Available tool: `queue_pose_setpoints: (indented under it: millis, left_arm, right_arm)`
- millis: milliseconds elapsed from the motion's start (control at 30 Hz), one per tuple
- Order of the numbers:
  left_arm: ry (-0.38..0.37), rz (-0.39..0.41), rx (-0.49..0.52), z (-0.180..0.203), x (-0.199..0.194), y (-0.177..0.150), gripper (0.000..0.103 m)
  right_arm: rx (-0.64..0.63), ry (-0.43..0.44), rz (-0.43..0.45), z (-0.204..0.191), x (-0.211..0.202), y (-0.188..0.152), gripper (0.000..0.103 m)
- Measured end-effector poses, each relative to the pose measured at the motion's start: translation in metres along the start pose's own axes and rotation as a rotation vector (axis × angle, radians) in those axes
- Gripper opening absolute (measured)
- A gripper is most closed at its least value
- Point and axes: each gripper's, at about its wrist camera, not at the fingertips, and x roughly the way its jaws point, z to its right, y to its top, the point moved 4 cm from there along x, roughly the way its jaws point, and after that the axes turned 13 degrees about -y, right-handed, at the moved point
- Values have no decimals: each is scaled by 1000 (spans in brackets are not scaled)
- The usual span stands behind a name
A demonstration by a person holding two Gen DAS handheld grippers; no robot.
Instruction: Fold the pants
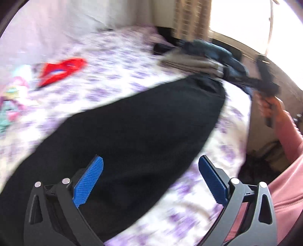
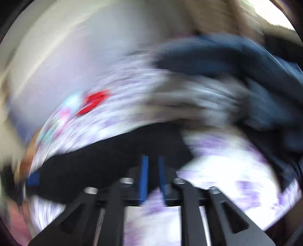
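Left gripper (image 1: pixel 150 177) jaws wide, right gripper (image 2: pixel 152 177) jaws narrow, one black pants (image 1: pixel 132 132)

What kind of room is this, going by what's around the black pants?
Most likely a bedroom. The black pants lie on a bed with a purple floral bedsheet, a stack of folded clothes sits at its far edge, and a curtained window is behind.

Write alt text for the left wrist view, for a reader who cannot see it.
Black pants lie spread across a purple-flowered bedsheet, with the left gripper open above them, nothing between its blue pads. A stack of folded clothes sits beyond, a red item lies far left, and the right gripper is blurred at right.
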Motion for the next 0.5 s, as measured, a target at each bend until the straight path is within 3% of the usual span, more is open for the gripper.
queue_pose_setpoints:
  millis: [100,133,267,367,500]
  left_arm:
    - [102,-15,-24,-17,-21,-15,98]
    - [125,-25,-31,-21,-25,-21,98]
    - [111,-26,-49,-18,-33,-46,98]
    - [114,-26,-11,-13,-36,-61,98]
    - [138,-43,25,-14,-39,-77,98]
  right_arm:
    - [-364,116,106,-110,-17,-9,50]
    - [-432,150,117,-132,-18,-12,48]
    - [-710,315,131,-232,-5,-32,40]
    - [-860,307,142,-266,1,-46,29]
    - [-1005,328,94,-288,15,-61,25]
